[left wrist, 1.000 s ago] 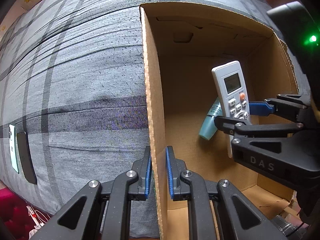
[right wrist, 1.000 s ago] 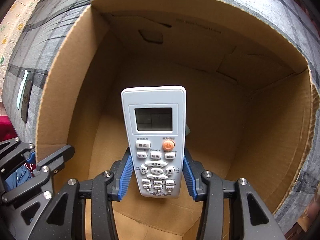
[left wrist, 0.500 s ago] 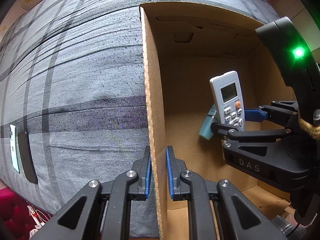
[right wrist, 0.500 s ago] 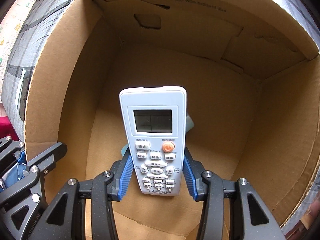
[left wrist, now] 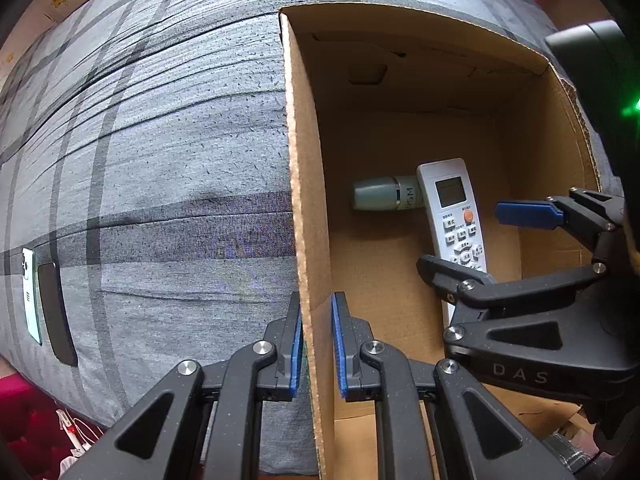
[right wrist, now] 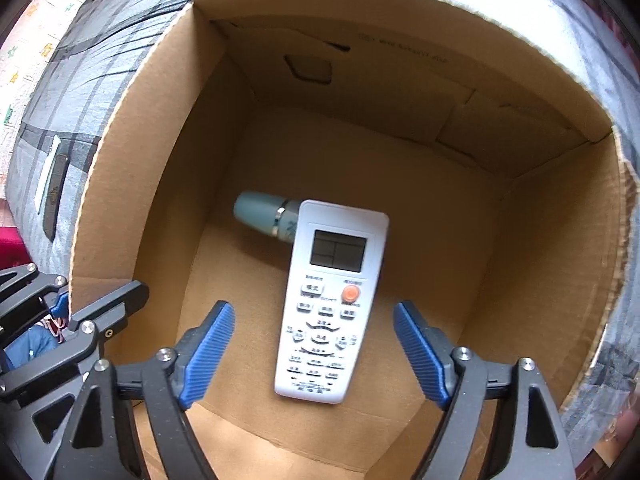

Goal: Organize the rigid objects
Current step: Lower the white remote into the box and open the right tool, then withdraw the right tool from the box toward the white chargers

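An open cardboard box sits on a grey plaid bed. A white air-conditioner remote lies on the box floor, its top end over a teal bottle lying on its side. My right gripper is open above the remote, fingers apart on either side, not touching it. In the left wrist view my left gripper is shut on the box's left wall. The remote, the bottle and the right gripper show there too.
A phone in a light case and a dark flat object lie on the grey bedcover left of the box. Red fabric shows at the bed's lower left edge.
My right gripper carried the remote down into the box, then opened and let it go. The remote now lies on the box floor across the bottle. The left gripper has not moved.
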Tool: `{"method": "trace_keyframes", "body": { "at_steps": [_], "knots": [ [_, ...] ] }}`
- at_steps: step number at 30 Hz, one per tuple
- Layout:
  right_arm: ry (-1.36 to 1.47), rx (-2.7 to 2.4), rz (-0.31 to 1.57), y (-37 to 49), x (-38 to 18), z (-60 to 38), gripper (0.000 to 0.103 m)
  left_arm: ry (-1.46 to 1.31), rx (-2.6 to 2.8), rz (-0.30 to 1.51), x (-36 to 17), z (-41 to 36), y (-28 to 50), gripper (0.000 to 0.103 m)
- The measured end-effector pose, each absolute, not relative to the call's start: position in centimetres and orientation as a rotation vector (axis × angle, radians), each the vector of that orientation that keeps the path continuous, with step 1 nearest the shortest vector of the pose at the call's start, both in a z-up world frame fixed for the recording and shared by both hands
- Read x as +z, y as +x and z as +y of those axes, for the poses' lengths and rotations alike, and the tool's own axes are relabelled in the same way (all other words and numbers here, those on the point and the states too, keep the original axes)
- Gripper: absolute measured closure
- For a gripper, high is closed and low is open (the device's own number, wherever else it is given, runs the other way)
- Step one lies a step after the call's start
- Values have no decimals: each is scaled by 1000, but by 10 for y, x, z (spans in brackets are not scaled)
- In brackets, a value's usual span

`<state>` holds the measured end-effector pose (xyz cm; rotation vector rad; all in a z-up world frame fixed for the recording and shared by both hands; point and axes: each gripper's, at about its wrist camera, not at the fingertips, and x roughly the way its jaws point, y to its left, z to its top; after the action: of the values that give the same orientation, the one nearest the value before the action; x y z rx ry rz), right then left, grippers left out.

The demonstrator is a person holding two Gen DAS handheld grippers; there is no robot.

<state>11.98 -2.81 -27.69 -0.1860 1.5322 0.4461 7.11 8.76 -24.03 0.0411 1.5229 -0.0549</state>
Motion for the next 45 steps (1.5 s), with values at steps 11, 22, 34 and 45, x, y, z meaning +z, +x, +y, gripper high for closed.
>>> {"method": "trace_keyframes", "body": {
  "at_steps": [11,22,34,45],
  "knots": [
    [-145,474,1479,105,-258,-42,11,30,-48,1518,-241,90,69,89],
    [-45,535,1426,90,-217,-54,10,25,-32,1518,-243,89,69,90],
    [-16,493,1351,93,-180,-82,9,45,-22,1520,-243,84,70,90],
    [21,360,1323,101,-165,-145,9,44,-17,1520,-242,83,70,90]
  ]
}}
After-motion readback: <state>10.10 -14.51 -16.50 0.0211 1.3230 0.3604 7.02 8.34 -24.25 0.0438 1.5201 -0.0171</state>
